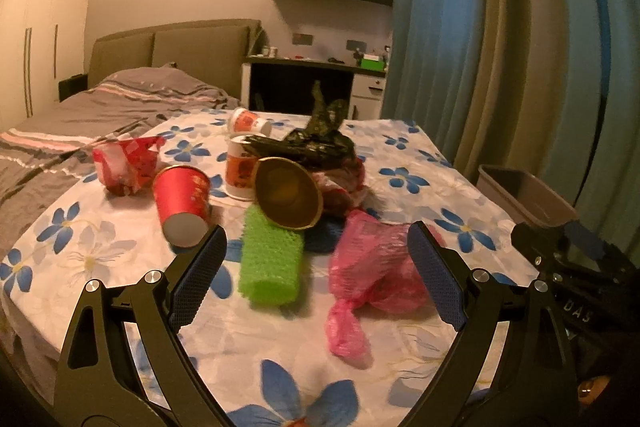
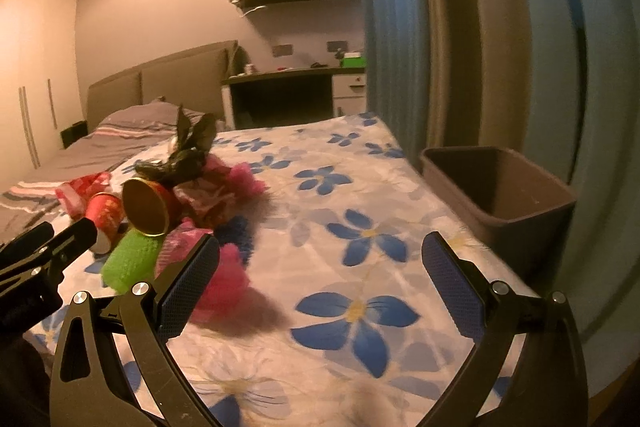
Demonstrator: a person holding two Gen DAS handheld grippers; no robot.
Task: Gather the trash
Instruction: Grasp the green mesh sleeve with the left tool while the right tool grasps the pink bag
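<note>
A: Red paper cup (image 1: 182, 205) on its side at the far left of the pile, its base just beyond the left finger of the left hand-held gripper (image 1: 314, 251). What sits between the fingers?

B: The green mesh roll (image 1: 270, 263) lies on the flowered sheet (image 1: 400, 367), just inside that left finger. Behind it is a tipped cup with a gold rim (image 1: 289, 193). To the right, a pink plastic bag (image 1: 372, 267) sits against the right finger. The jaws are spread wide and hold nothing.

A: And farther back?

B: A crumpled red wrapper (image 1: 128, 163) at the left, two white-and-red cups (image 1: 240, 169), then a black bag (image 1: 316, 143) on top of the heap.

A: The right one?

B: The right hand-held gripper (image 2: 320, 259) hovers level over the bare sheet, fingers equally wide apart and empty. The trash pile lies to its left; the pink bag shows past its left finger. A grey bin (image 2: 504, 203) stands to its far right, beside the bed edge by the blue curtain (image 2: 400, 27).
</note>
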